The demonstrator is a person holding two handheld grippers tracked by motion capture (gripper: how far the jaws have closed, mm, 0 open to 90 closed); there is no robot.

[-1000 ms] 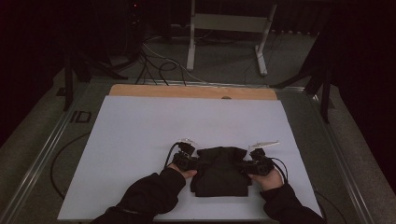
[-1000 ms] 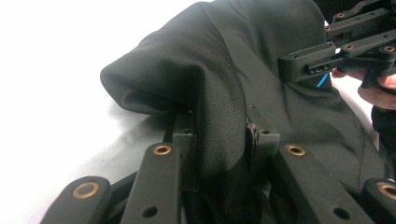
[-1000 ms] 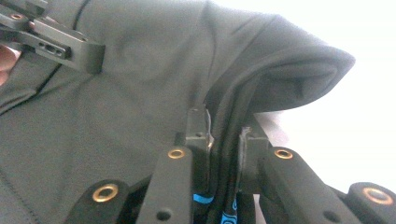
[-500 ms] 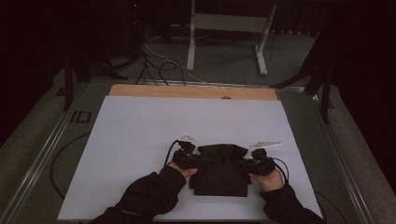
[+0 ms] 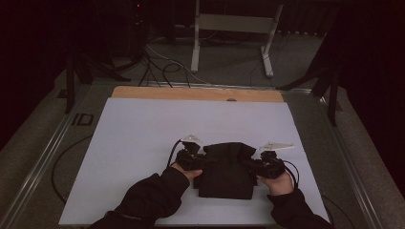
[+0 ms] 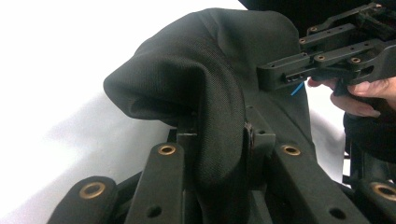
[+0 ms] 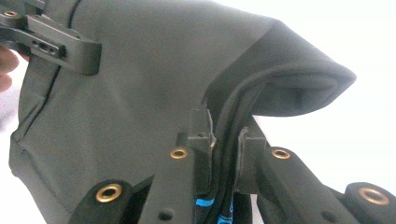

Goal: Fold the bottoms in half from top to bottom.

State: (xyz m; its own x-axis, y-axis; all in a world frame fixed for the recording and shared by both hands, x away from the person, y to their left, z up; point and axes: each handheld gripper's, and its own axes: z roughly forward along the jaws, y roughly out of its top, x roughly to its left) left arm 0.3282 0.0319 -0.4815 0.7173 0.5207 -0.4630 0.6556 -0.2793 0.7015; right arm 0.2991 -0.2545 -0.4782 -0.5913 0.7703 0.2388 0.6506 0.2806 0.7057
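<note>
The left gripper (image 5: 195,160) is clamped on the left edge of a black, thick woven-fabric garment folded into a rough rectangle (image 5: 225,169), its jaws nearly together with a bunched roll of cloth squeezed between the pads, as the left gripper view makes plain. The right gripper (image 5: 260,166) is likewise closed tight on the garment's right edge, several layers of cloth and a strip with blue print pinched between its jaws in the right gripper view. The garment lies near the front of the white rectangular sheet covering the table (image 5: 143,133), between the person's two dark-sleeved forearms, its near end on the sheet and its far end raised.

Compared with a second ago, the far portion of the cloth has come up off the sheet and now stands as a hump between the two grippers, where it earlier lay flatter; the left side has risen more noticeably, while the right gripper has hardly moved. The grips themselves look unchanged.

Judged from this, a fold is under way: the far edge is being picked up by both corners, probably to be carried over onto the near part. The uneven lift could leave the fold skewed unless the right side catches up.
</note>
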